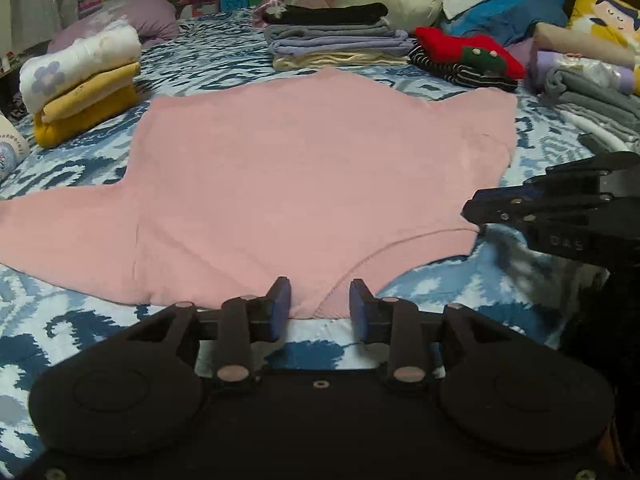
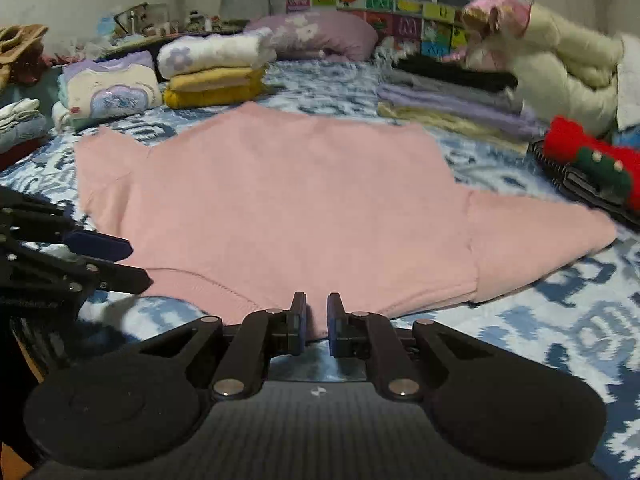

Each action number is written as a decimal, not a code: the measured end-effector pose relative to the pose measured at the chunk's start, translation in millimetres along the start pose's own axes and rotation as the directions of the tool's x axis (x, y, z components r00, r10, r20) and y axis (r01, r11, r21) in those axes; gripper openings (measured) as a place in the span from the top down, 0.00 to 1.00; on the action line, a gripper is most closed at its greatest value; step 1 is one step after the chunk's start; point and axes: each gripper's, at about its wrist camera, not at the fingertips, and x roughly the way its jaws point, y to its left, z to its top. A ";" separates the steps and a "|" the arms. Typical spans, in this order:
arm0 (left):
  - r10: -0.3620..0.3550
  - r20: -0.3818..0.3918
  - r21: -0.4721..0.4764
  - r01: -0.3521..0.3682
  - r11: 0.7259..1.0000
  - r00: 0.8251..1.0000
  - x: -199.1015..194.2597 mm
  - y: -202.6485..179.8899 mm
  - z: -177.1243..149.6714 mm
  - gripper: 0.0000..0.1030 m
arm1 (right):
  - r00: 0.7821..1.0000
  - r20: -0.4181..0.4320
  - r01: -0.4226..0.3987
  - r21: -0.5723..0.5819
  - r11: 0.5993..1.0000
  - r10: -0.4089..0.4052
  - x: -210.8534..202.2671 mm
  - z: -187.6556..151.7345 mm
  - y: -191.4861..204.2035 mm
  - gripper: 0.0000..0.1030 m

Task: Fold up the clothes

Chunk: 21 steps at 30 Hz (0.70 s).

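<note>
A pink T-shirt [image 1: 304, 168] lies spread flat on the blue patterned bed, neckline toward me; it also shows in the right wrist view [image 2: 288, 208]. My left gripper [image 1: 320, 304] is open, its fingers either side of the near edge by the neckline, not closed on the cloth. My right gripper [image 2: 317, 316] stands at the shirt's near edge with its jaws a narrow gap apart and pink cloth showing between them; I cannot tell if it pinches. The right gripper also shows in the left wrist view [image 1: 476, 208], and the left gripper in the right wrist view [image 2: 132, 260].
Folded piles ring the shirt: white and yellow clothes [image 1: 80, 88], a black, grey and lilac stack [image 1: 340, 36], a red and striped pile [image 1: 468, 56], grey clothes [image 1: 588, 92]. A purple pillow [image 2: 320, 36] and cream quilt [image 2: 560, 64] lie at the back.
</note>
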 end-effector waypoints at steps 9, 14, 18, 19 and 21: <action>0.020 0.057 -0.103 -0.014 0.995 0.998 -0.7 13.9 2.1 0.70 | 0.981 0.102 0.146 0.152 0.978 -0.162 15.6 10.0 -48.9 0.87; 0.024 0.004 -0.071 -0.024 0.997 1.000 5.4 9.4 -2.4 0.65 | 0.987 0.038 0.145 0.226 0.963 -0.158 16.7 -5.2 -62.1 0.87; 0.023 -0.009 -0.032 -0.023 0.999 1.000 4.4 5.3 -5.5 0.61 | 0.985 0.020 0.164 0.193 0.967 -0.171 4.1 -13.1 -53.2 0.87; 0.025 -0.012 -0.022 -0.025 0.999 1.000 3.8 3.9 -6.4 0.60 | 0.985 0.015 0.165 0.197 0.967 -0.171 2.1 -13.9 -53.9 0.85; 0.025 -0.019 0.004 -0.025 1.000 1.000 1.9 1.6 -8.4 0.59 | 0.982 -0.001 0.187 0.194 0.963 -0.190 1.7 -13.8 -53.6 0.77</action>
